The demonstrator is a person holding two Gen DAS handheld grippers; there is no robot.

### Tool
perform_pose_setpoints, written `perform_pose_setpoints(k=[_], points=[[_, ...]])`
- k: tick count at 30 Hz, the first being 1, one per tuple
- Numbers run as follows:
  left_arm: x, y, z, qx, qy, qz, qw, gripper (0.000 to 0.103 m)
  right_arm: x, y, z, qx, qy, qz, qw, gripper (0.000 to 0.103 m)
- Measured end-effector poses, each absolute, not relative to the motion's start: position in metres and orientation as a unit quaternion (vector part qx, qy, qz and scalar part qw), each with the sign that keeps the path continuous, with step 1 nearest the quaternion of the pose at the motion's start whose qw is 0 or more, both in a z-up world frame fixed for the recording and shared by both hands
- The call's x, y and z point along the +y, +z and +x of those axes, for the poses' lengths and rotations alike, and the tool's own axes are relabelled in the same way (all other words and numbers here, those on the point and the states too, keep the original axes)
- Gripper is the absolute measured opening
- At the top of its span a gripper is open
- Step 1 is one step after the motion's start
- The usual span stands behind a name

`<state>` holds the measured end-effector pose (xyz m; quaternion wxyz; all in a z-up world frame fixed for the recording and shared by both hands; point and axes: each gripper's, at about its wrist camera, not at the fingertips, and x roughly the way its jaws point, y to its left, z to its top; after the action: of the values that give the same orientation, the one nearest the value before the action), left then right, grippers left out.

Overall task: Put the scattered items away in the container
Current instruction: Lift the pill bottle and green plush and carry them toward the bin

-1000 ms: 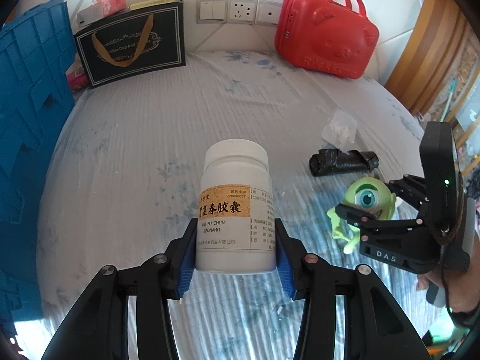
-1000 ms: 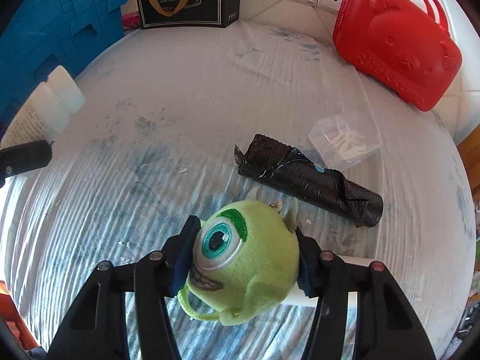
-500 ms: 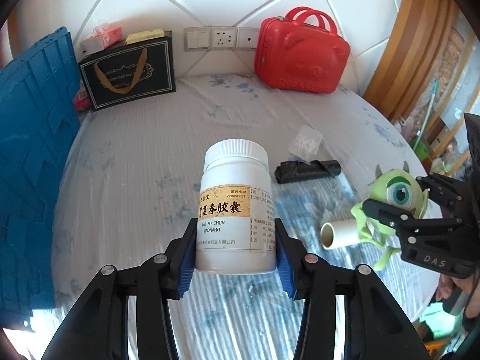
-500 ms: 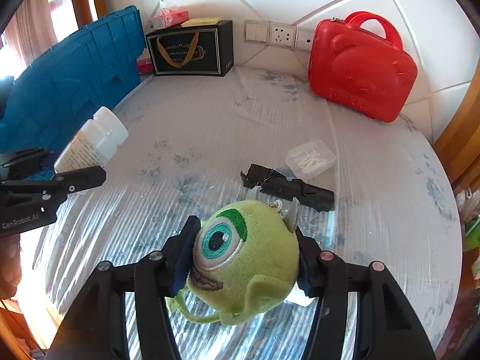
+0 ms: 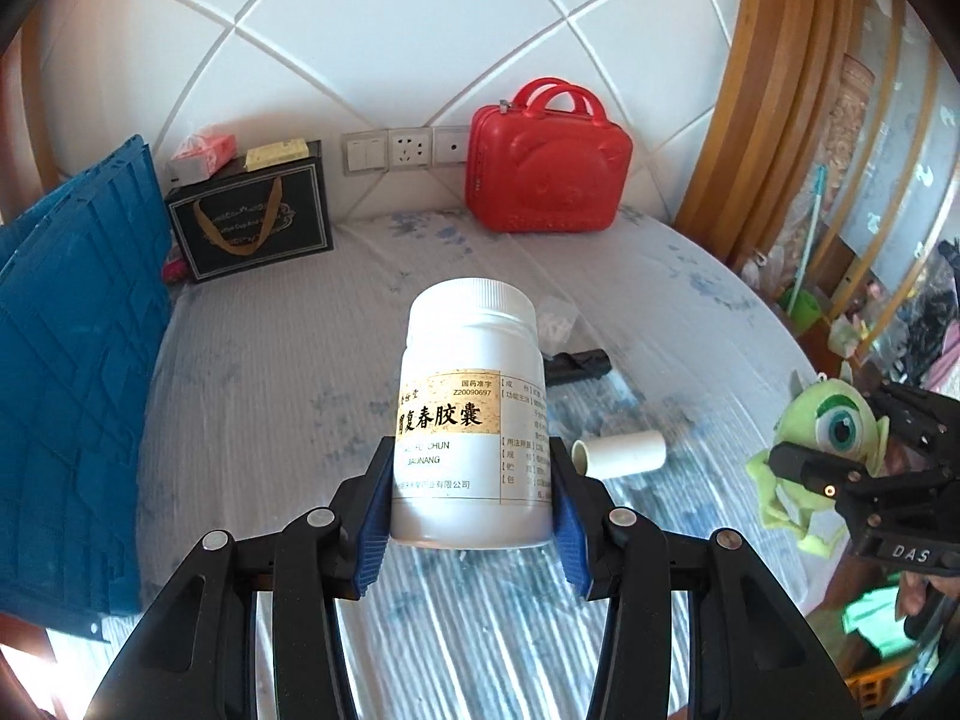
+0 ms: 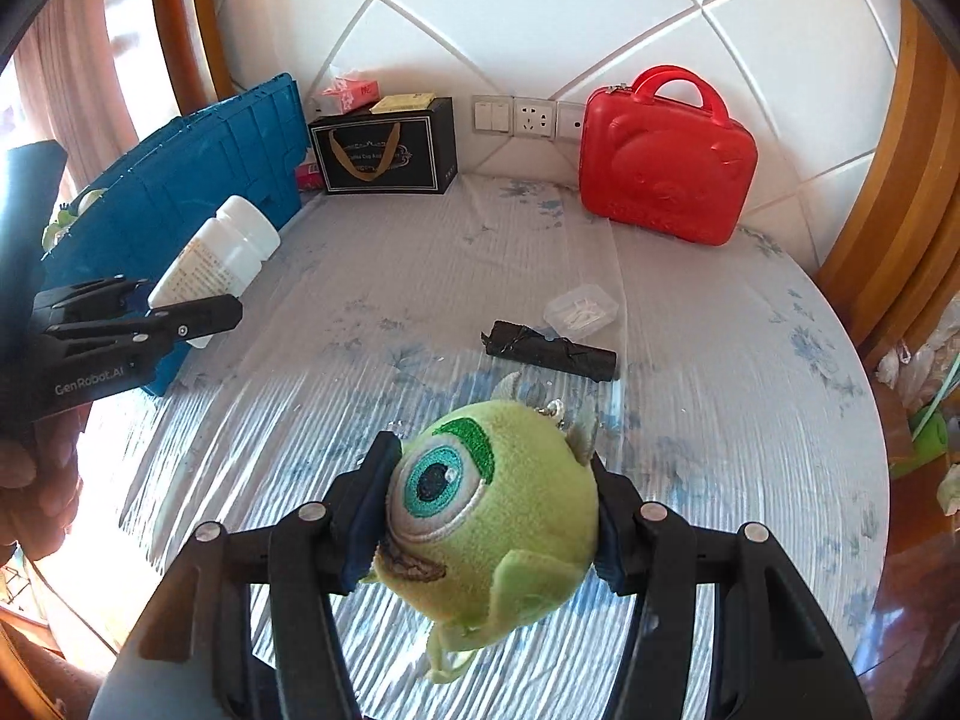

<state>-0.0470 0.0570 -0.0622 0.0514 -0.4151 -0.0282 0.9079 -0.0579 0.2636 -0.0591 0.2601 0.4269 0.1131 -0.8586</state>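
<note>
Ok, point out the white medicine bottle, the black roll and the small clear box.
white medicine bottle (image 5: 471, 420), left wrist view, label.
black roll (image 6: 552, 351), right wrist view, middle.
small clear box (image 6: 581, 307), right wrist view, lid.

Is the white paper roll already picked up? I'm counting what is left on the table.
No, the white paper roll lies on its side on the table, clear of both grippers.

The left gripper (image 5: 471, 516) clamps a white medicine bottle (image 5: 471, 414) upright between its blue pads. Off to its right, the right gripper (image 5: 840, 474) grips a green one-eyed plush toy (image 5: 831, 420); a cardboard tube (image 5: 621, 452) lies between them.
</note>
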Motion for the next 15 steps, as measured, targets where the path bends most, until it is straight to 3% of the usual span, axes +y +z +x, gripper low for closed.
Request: perform_pose_setpoints(k=[15], points=[[0.099, -0.030, -0.025, -0.011, 0.915, -0.394, 0.083, 0.045, 0.281, -0.028, -0.035, 0.094, -0.872, 0.408, 0.254, 0.056]])
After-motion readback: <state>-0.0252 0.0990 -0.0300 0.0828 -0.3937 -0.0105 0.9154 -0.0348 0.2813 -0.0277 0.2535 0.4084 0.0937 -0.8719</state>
